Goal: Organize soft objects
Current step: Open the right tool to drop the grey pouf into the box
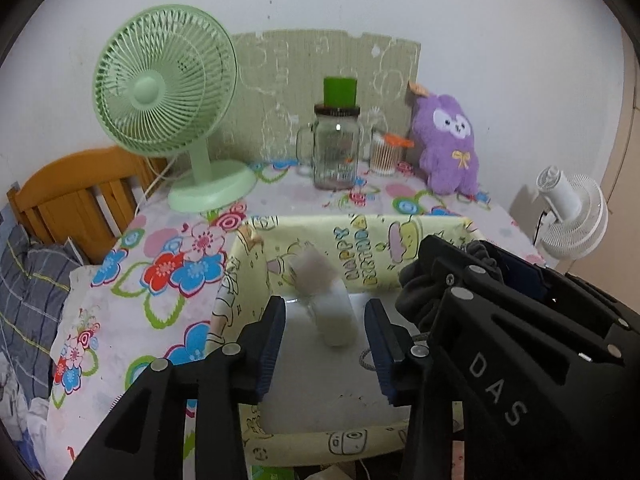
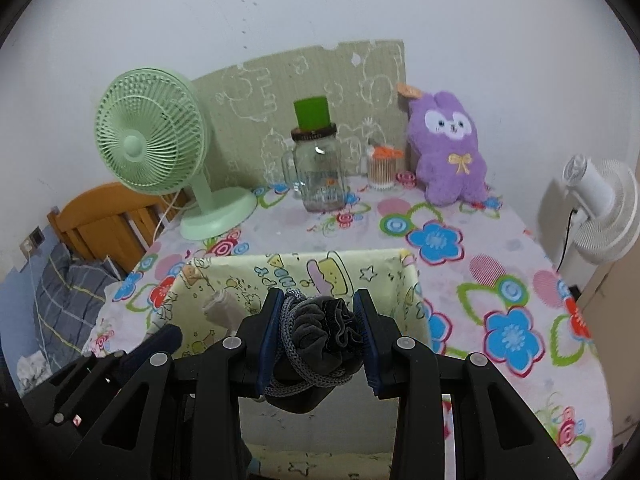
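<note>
A yellow cartoon-print box (image 1: pixel 360 236) stands open on the flowered table; it also shows in the right wrist view (image 2: pixel 304 272). A pale rolled sock (image 1: pixel 332 304) is in the box between my left gripper's open fingers, blurred; it shows too in the right wrist view (image 2: pixel 220 304). My left gripper (image 1: pixel 326 344) is open and empty above the box. My right gripper (image 2: pixel 320 340) is shut on a dark grey drawstring pouch (image 2: pixel 316 336) with a grey cord, over the box. That pouch (image 1: pixel 424 292) and right gripper show at the right in the left wrist view.
A green fan (image 1: pixel 164 92) stands back left. A glass jar (image 1: pixel 336 148) with a green cup on top, a cotton-swab cup (image 1: pixel 384 152) and a purple plush toy (image 1: pixel 448 144) line the back. A white fan (image 1: pixel 572 208) is off the right edge, a wooden chair (image 1: pixel 80 196) left.
</note>
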The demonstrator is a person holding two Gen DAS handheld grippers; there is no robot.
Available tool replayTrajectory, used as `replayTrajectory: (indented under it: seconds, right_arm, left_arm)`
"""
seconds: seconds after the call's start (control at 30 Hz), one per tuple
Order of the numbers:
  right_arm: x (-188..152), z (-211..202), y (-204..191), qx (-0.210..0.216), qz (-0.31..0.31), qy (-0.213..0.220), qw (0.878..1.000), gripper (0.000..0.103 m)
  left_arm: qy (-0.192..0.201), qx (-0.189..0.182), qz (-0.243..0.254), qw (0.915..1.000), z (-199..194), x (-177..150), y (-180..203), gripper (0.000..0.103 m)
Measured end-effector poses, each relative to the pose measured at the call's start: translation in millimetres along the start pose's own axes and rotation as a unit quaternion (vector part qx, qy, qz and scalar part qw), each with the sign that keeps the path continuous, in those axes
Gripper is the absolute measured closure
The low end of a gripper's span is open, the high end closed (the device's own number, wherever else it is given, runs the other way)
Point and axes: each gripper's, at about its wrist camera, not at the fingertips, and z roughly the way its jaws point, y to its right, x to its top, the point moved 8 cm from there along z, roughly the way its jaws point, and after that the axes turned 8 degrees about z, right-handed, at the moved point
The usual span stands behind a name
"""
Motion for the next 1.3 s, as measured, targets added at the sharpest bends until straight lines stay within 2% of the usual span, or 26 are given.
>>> replayTrajectory:
  seconds: [0.07, 0.27, 0.33, 0.37, 0.43, 0.57, 0.83, 1.03, 1.3]
  right_arm:
    - [0, 5, 1, -0.004, -0.003, -0.001, 1.0, 0.064]
    - [-4, 19, -2, 0.014, -0.009, -0.018, 1.0, 0.061]
    - [-5, 22, -1, 0.017, -0.006, -0.023, 1.0, 0.058]
    - [-6, 22, -1, 0.017, -0.005, -0.022, 1.0, 0.053]
    - [-4, 19, 1, 0.012, -0.004, -0.008, 1.0, 0.023]
    - [5, 6, 1, 0.0, -0.015, 0.028, 1.0, 0.008]
    - [10, -8, -2, -0.006, -0.031, 0.037, 0.999, 0.002]
    - [10, -23, -3, -0.01, -0.037, 0.046, 0.998, 0.001]
    - [11, -45, -5, -0.002, -0.04, 0.06, 0.997, 0.0]
  left_arm:
    - [-0.006, 0.001, 0.002, 1.0, 4, -1, 0, 0.048]
    - [-0.009, -0.001, 0.01, 0.9999, 9, 1, 2, 0.036]
    - [-0.01, 0.001, 0.011, 0.9999, 11, 0, 2, 0.035]
    - [-0.012, 0.0, 0.012, 0.9999, 12, 0, 3, 0.034]
    - [-0.011, -0.002, 0.013, 0.9998, 12, 0, 3, 0.032]
    - [0.0, -0.004, 0.013, 0.9999, 7, 3, 5, 0.025]
    - [0.02, -0.005, 0.021, 0.9995, -10, 9, 7, 0.017]
    - [0.036, 0.014, 0.029, 0.9988, -24, 11, 7, 0.008]
    - [0.049, 0.016, 0.024, 0.9984, -41, 10, 6, 0.001]
